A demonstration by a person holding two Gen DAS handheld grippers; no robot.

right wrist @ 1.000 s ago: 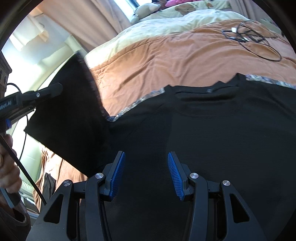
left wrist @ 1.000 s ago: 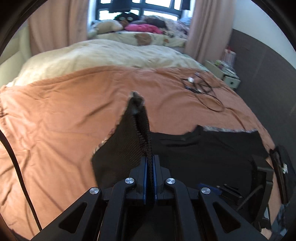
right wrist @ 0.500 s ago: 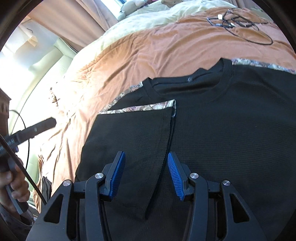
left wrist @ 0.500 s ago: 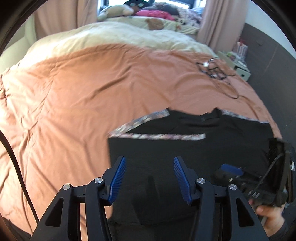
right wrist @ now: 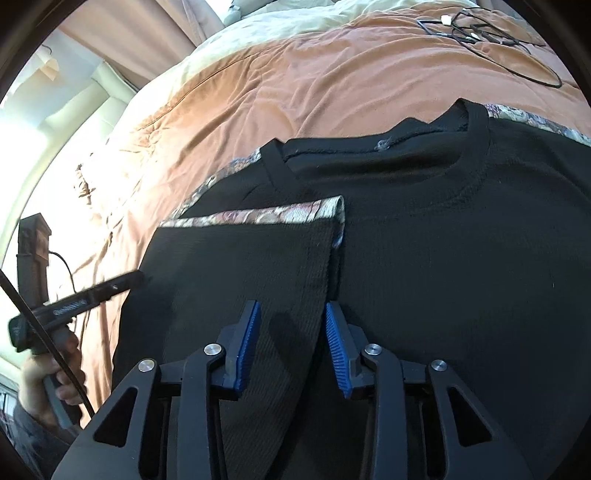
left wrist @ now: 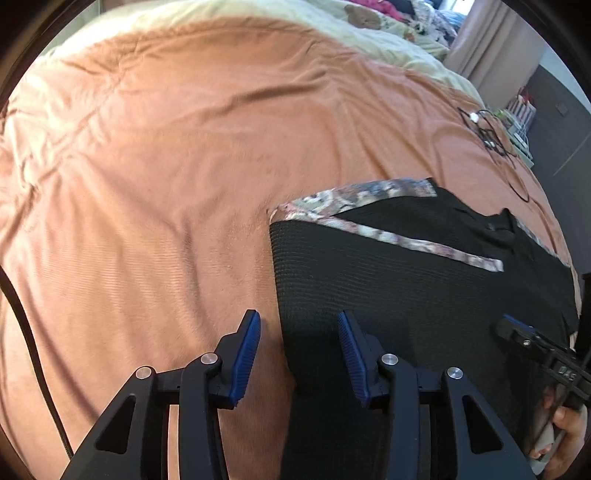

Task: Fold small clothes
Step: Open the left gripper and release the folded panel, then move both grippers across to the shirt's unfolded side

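A black top (right wrist: 443, 258) with patterned floral trim lies flat on the orange bedspread (left wrist: 147, 184). Its left side (right wrist: 240, 266) is folded inward over the body, trim edge (right wrist: 266, 216) on top. In the left wrist view the shirt (left wrist: 388, 288) fills the right half. My left gripper (left wrist: 299, 347) is open and empty, straddling the folded left edge of the shirt. My right gripper (right wrist: 290, 341) is open and empty, low over the inner edge of the folded flap. The left gripper shows in the right wrist view (right wrist: 92, 295) at the shirt's left edge.
The orange bedspread (right wrist: 295, 92) extends far and left. A tangle of black cables (right wrist: 487, 40) lies at the far right of the bed. A cream blanket (left wrist: 258, 14) and pillows lie at the head. A nightstand (left wrist: 517, 118) stands beyond the bed's right side.
My left gripper let go of the shirt's left side, which now lies folded over the body, then moved left to the folded edge. My right gripper moved closer over the flap.
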